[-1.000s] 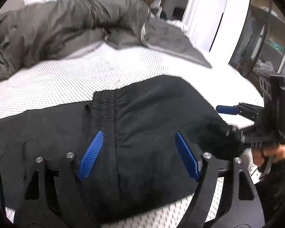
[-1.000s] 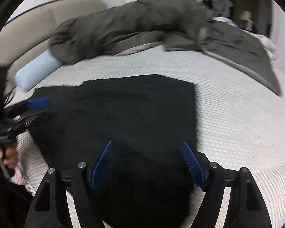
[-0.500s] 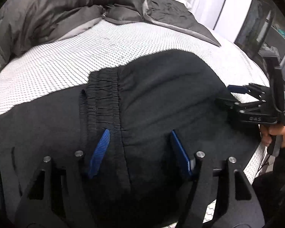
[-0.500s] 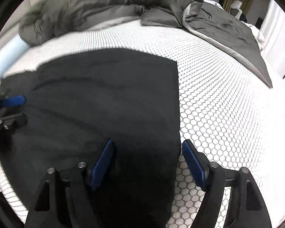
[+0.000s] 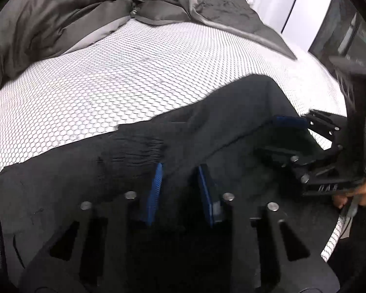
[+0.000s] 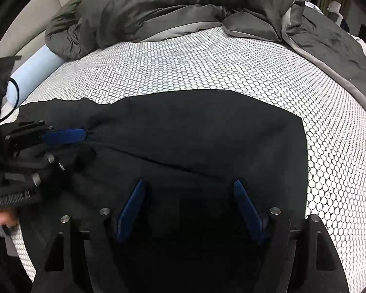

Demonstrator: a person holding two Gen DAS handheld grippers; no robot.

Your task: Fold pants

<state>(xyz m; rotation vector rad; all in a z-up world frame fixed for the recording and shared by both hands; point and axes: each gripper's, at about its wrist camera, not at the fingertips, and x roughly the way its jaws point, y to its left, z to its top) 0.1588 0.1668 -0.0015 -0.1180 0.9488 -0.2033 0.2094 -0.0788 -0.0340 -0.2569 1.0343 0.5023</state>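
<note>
we are pinching soft, limp black pants (image 5: 231,127) near the waistband (image 5: 134,151) with the left gripper (image 5: 180,190). the right gripper (image 6: 190,207) is gaping wide over the cloth, holding nothing. we are judging the doubled edge the best grip.

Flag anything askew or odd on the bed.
The pants are not flat: a diagonal ridge crosses them, and the left gripper bunches the waistband. The duvet lies crumpled behind.
</note>
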